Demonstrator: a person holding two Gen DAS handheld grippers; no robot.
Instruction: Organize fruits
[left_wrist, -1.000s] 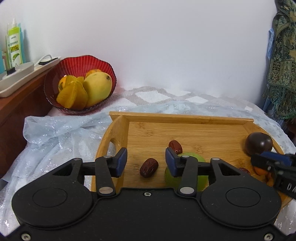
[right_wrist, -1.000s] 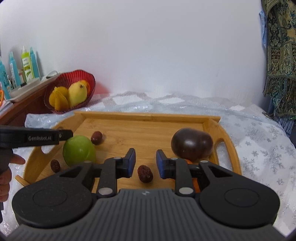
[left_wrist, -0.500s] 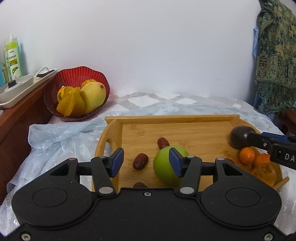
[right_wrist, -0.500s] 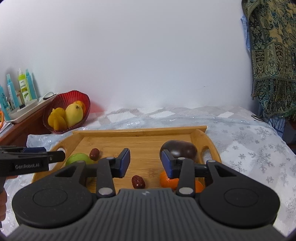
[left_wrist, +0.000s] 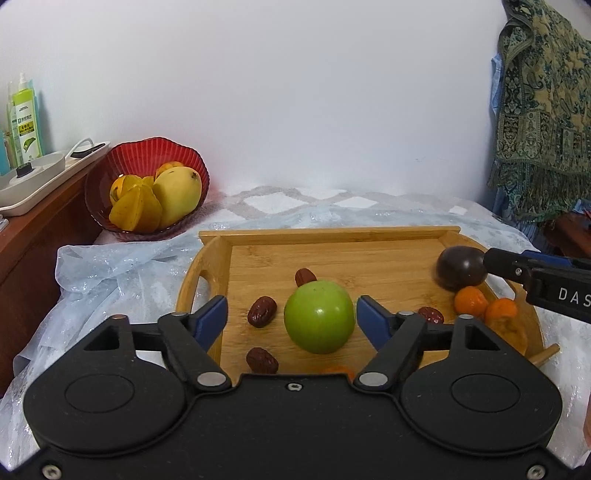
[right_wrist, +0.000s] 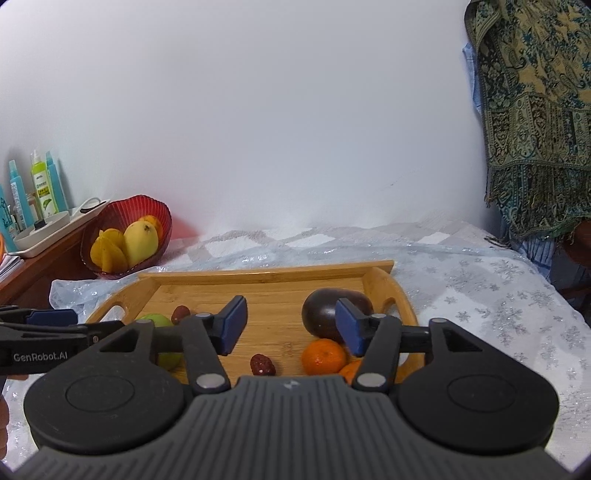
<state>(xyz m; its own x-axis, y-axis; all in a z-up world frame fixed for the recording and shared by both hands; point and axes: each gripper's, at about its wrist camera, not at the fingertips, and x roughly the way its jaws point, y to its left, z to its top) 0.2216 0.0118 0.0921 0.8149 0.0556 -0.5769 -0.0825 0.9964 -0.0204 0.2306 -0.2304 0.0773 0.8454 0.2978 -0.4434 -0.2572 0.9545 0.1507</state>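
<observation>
Sorting looks partly done: the red bowl (left_wrist: 147, 173) holds a mango and starfruit, while the wooden tray (left_wrist: 332, 233) carries the green apple (left_wrist: 318, 316), dark fruit (right_wrist: 334, 317), tangerines and dates; left gripper (left_wrist: 291, 318) and right gripper (right_wrist: 291, 325) gape wide, gripping nothing.

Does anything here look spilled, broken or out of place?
Nothing looks spilled or broken. The one odd thing is the red bowl: it sits tilted against the wooden ledge on the rumpled cloth, so its mango and starfruit lean toward the low side. The fruit on the wooden tray lies loose, unsorted.
</observation>
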